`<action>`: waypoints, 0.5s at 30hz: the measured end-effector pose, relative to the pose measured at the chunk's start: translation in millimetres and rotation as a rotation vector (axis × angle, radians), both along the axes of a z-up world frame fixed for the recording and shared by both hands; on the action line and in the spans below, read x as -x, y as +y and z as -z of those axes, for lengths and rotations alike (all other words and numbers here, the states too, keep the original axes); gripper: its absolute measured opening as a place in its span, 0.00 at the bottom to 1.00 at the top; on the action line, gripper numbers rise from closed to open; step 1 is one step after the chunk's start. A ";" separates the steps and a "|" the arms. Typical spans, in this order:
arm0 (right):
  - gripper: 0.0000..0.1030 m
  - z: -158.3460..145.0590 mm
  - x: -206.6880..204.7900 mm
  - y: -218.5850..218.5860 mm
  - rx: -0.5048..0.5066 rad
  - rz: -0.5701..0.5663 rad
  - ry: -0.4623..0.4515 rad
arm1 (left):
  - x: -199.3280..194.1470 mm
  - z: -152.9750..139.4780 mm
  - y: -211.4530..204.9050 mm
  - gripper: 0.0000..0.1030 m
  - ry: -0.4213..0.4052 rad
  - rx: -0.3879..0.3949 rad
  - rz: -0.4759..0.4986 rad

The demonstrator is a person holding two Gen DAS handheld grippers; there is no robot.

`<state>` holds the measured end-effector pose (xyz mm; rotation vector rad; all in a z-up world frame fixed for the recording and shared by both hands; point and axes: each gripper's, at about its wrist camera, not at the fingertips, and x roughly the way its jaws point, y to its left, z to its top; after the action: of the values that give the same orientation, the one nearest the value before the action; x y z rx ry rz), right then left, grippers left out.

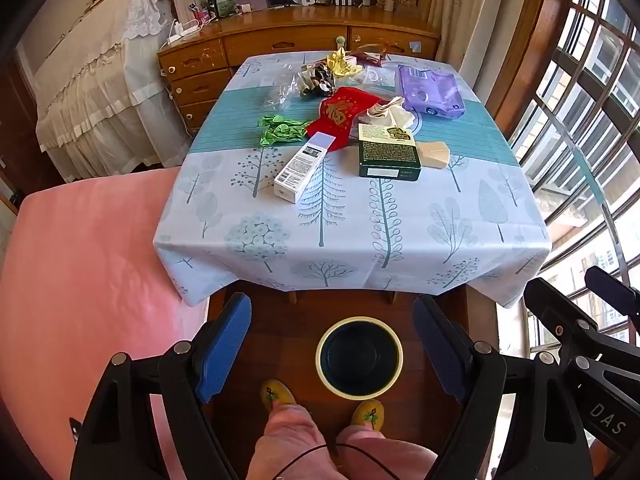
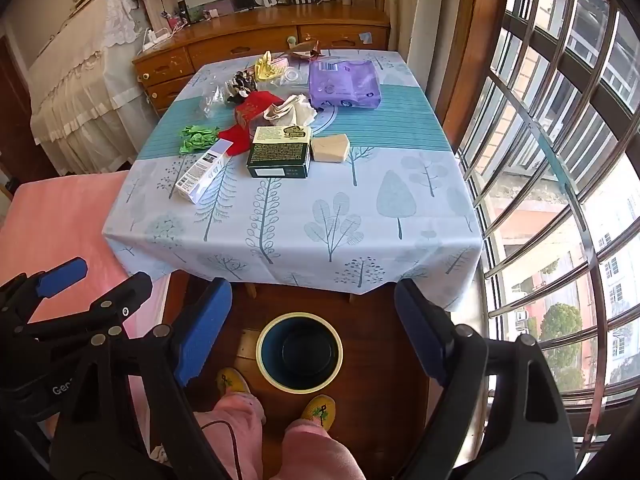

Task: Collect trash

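Note:
Trash lies on the far half of a table (image 1: 400,240) with a tree-print cloth: a white carton (image 1: 302,168), a dark green box (image 1: 388,152), a red packet (image 1: 340,114), green crumpled wrap (image 1: 280,130), a purple pack (image 1: 432,92), beige paper (image 1: 434,154). A dark bin (image 1: 359,356) with a pale rim stands on the wooden floor before the table. My left gripper (image 1: 332,344) hangs open above the bin, nothing between its blue pads. My right gripper (image 2: 314,332) is open too, over the same bin (image 2: 299,351), beside the left one.
A pink bed (image 1: 80,280) lies left of the table. A wooden dresser (image 1: 248,48) stands behind it, a barred window (image 1: 580,120) on the right. The person's pink trouser legs and yellow slippers (image 1: 278,394) stand just behind the bin.

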<state>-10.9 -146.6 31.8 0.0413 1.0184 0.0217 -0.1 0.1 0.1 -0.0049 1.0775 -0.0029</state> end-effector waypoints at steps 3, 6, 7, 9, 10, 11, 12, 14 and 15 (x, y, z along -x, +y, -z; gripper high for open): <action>0.80 0.2 -0.2 0.4 0.003 0.002 0.001 | 0.0 0.0 0.1 0.82 0.001 0.003 0.000; 0.80 0.2 -0.4 0.2 0.002 0.006 0.002 | 0.0 0.1 0.1 0.82 0.002 0.001 0.000; 0.80 0.1 -0.5 0.2 0.002 0.007 0.002 | 0.0 0.0 0.0 0.82 0.002 0.001 0.000; 0.80 -0.2 -0.6 0.2 0.002 0.010 0.001 | 0.0 0.0 0.0 0.82 0.001 0.000 0.000; 0.80 -0.3 -0.7 -0.7 0.001 0.011 0.001 | -0.1 0.1 0.1 0.82 0.001 0.000 0.001; 0.80 -0.5 -0.7 -1.5 0.000 0.013 0.001 | 0.0 0.0 0.1 0.82 0.001 0.001 0.001; 0.80 0.6 0.0 0.6 0.004 0.001 0.000 | -0.1 -0.1 0.1 0.82 0.000 0.001 0.002; 0.80 0.8 -0.1 0.0 0.004 0.003 0.001 | -0.2 -0.1 0.2 0.81 0.000 0.002 0.003; 0.80 0.5 0.3 -0.5 0.004 0.001 0.000 | -0.1 -0.1 0.1 0.81 -0.001 0.002 0.003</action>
<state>-11.2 -147.2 31.3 0.0388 1.0179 0.0187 0.1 0.2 0.1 -0.0049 1.0768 -0.0065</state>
